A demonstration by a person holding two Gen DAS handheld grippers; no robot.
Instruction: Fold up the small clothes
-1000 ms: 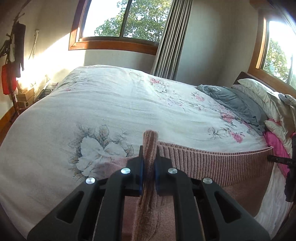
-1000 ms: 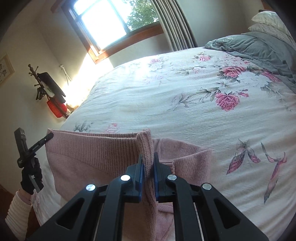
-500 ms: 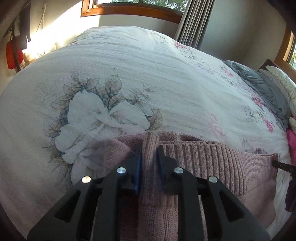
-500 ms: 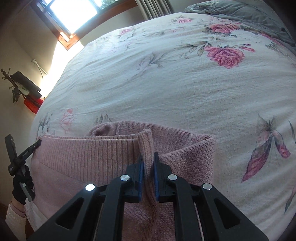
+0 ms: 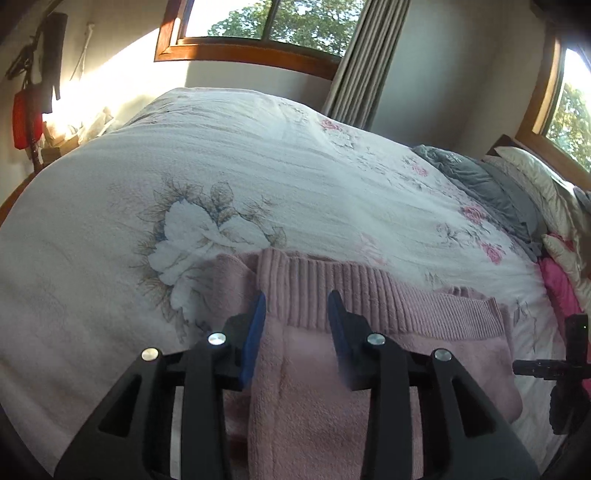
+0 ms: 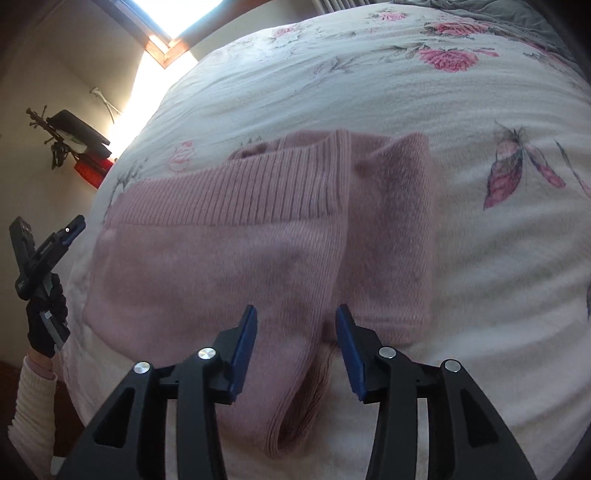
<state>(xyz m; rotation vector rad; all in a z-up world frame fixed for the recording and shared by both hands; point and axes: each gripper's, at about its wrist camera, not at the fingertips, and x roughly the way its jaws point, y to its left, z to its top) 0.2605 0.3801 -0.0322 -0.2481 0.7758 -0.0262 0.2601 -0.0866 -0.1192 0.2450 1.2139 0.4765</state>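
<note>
A pink knit garment (image 5: pixel 314 373) (image 6: pixel 229 258) with a ribbed band lies folded on the floral bedspread (image 5: pixel 258 177) (image 6: pixel 369 81). My left gripper (image 5: pixel 297 306) is open just above the ribbed band's left end, its blue-padded fingers apart with cloth showing between them but not clamped. Over the garment's near edge my right gripper (image 6: pixel 295 319) is open too, and nothing is pinched in it. The other gripper shows at the edge of each view: the right one (image 5: pixel 570 362) in the left wrist view, the left one (image 6: pixel 40 251), held by a gloved hand, in the right wrist view.
Grey blanket (image 5: pixel 491 184) and pillows (image 5: pixel 532 173) lie at the bed's right end, with a bright pink cloth (image 5: pixel 557 280) beside them. Windows (image 5: pixel 258 22) and a curtain (image 5: pixel 354 70) stand behind the bed. A red bag (image 5: pixel 22 114) hangs on the left wall.
Both grippers were shut on the garment's ribbed band, lowered it onto the bed, and have now opened and let it go. The garment lies flat, folded over.
</note>
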